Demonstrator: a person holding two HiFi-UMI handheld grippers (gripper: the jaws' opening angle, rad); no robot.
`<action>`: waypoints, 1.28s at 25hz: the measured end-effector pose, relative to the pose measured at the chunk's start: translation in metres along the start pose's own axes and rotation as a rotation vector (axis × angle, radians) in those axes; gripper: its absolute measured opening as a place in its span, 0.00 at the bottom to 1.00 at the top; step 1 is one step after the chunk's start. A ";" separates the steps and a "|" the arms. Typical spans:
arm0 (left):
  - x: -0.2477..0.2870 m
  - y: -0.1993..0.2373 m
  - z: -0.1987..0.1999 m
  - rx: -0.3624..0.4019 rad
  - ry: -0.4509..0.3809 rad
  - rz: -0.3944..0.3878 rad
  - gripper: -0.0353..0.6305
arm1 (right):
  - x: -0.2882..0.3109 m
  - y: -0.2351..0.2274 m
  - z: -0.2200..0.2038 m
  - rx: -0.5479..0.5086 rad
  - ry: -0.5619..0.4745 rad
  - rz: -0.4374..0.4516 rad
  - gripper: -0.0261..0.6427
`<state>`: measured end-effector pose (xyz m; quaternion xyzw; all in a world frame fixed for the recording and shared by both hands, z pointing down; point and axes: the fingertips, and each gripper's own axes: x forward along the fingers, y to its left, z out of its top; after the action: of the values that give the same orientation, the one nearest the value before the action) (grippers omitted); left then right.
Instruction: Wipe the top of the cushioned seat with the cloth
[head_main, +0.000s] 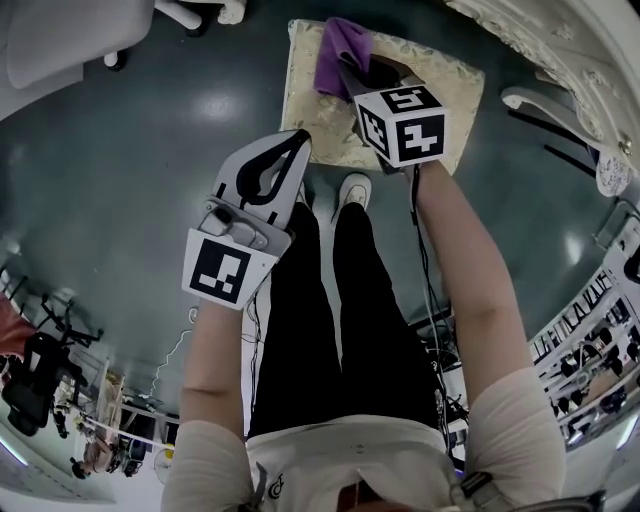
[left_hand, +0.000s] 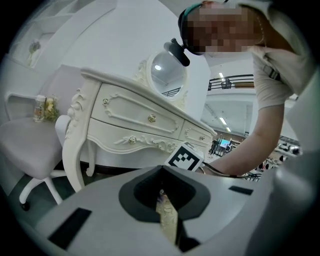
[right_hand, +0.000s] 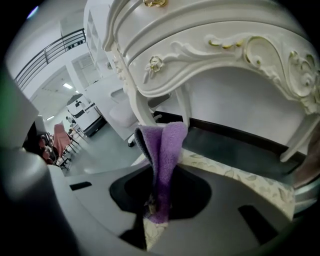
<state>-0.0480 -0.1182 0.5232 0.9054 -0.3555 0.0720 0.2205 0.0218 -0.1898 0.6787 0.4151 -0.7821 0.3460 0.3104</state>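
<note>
Closest to the head camera, the person's forearms (head_main: 470, 300) reach down toward the cushioned seat (head_main: 440, 80), which stands on the floor just past their shoes. Beyond the seat's far edge rises the white dressing table (left_hand: 135, 120), its carved front filling the right gripper view.

The left gripper (head_main: 285, 160) hangs over the seat's near left corner. Its jaws stand together, leaving only a thin slit through which the patterned seat fabric shows. I judge that it has hold of nothing.

The right gripper (head_main: 350, 80) is over the far left part of the seat. Its jaws are clamped on the purple cloth (right_hand: 162, 150), which stands up from them in a folded bunch and droops over the cushion top. Whether the cloth actually presses on the seat or only brushes it I cannot tell.

The wiping looks barely under way. To do it well, the right gripper should tilt down so that a broad fold of cloth lies flat on the cushion, not just the pinched edge. It can then draw across in overlapping strokes from the far edge toward the near one. Light pressure suits the soft padding, and the hard jaw tips should stay off the fabric. The left gripper could steady the near corner if the seat shifts.
</note>
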 end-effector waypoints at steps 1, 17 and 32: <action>0.002 -0.003 0.000 0.003 0.001 -0.005 0.07 | -0.003 -0.004 -0.001 0.001 -0.001 -0.004 0.15; 0.023 -0.057 -0.019 0.053 0.042 -0.064 0.07 | -0.047 -0.064 -0.032 0.025 -0.002 -0.067 0.15; 0.064 -0.114 -0.034 0.078 0.080 -0.137 0.07 | -0.092 -0.138 -0.063 0.073 -0.015 -0.157 0.15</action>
<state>0.0774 -0.0680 0.5327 0.9320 -0.2805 0.1064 0.2036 0.1964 -0.1567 0.6822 0.4888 -0.7362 0.3456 0.3156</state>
